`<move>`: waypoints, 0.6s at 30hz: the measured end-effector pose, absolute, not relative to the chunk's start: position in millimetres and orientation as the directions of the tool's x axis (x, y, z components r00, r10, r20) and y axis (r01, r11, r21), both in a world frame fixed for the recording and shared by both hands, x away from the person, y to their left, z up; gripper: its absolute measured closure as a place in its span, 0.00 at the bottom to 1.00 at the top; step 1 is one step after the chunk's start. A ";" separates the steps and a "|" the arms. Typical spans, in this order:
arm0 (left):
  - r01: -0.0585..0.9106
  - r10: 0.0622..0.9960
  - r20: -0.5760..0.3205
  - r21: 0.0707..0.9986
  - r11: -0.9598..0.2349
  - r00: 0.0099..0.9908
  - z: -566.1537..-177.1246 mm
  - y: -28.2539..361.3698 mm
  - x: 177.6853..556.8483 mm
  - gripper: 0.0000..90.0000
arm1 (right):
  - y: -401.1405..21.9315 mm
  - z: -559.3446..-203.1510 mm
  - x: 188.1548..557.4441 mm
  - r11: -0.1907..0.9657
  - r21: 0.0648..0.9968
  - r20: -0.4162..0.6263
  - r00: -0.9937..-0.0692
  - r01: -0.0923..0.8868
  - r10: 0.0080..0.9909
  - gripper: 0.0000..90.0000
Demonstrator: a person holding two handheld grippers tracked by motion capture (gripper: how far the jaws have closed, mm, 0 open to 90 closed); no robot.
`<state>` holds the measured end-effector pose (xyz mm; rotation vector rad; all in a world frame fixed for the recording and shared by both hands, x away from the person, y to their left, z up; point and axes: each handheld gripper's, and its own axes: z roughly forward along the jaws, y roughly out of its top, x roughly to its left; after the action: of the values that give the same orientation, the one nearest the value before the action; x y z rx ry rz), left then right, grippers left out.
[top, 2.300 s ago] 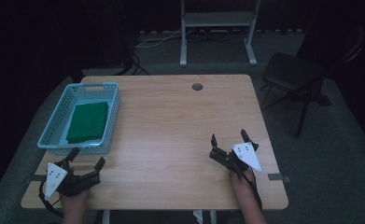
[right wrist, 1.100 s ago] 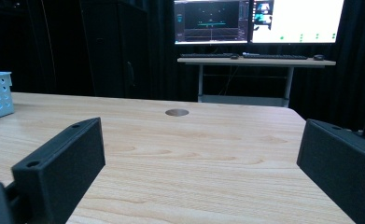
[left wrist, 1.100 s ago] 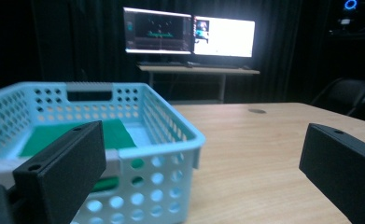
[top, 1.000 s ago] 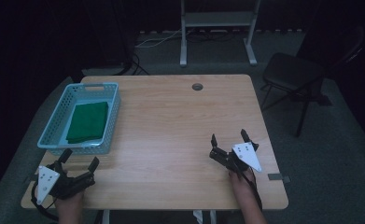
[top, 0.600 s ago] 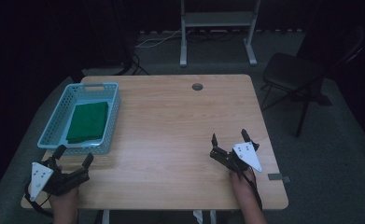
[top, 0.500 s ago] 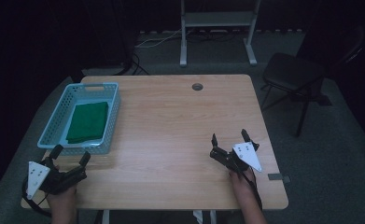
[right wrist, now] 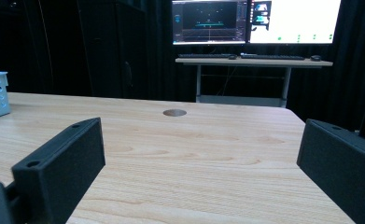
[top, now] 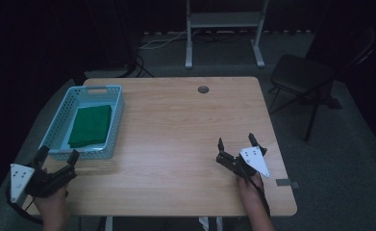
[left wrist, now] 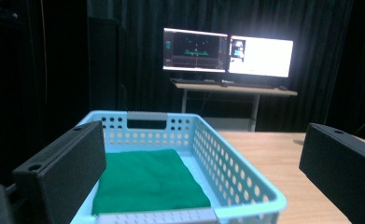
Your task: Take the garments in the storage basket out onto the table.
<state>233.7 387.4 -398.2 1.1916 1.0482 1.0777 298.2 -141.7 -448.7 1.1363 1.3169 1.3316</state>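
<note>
Table: basket [top: 56,132] just beyond left tongs [top: 58,156].

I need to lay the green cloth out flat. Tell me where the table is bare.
The widest bare patch runs from the basket right to the table edge, between the grommet and the right gripper. The near left corner is tight: the left gripper sits against the basket holding the cloth.

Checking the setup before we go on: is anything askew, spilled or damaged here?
Nothing stands out. The green cloth lies folded flat in the blue basket, which sits upright at the table's left edge. Both grippers, left and right, are open and empty.
</note>
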 end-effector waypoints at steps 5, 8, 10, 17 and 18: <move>-0.052 0.985 -0.043 0.997 0.052 0.170 -382.6 391.6 232.1 0.00 | -141.6 -448.7 298.1 -0.012 1.000 0.012 -0.155 0.000 0.988 0.00; -0.052 0.982 -0.054 0.997 0.065 0.182 -374.0 395.0 236.0 0.00 | -141.6 -448.7 298.0 -0.008 1.000 0.008 -0.156 -0.001 0.988 0.00; -0.041 0.979 -0.039 0.998 0.048 0.200 -368.6 397.4 239.5 0.00 | -141.5 -448.7 298.0 -0.009 1.000 0.009 -0.156 -0.001 0.988 0.00; -0.031 0.968 -0.068 0.997 0.078 0.242 -346.3 406.5 248.0 0.00 | -141.5 -448.7 298.0 -0.008 1.000 0.007 -0.158 0.000 0.987 0.00; -0.031 0.967 -0.070 0.996 0.080 0.245 -343.2 407.6 249.1 0.00 | -141.5 -448.7 298.0 -0.007 1.000 0.007 -0.158 0.000 0.987 0.00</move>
<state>249.1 407.6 -343.2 1.2311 1.0328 0.9929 298.0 -141.5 -448.7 1.1350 1.3211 1.3310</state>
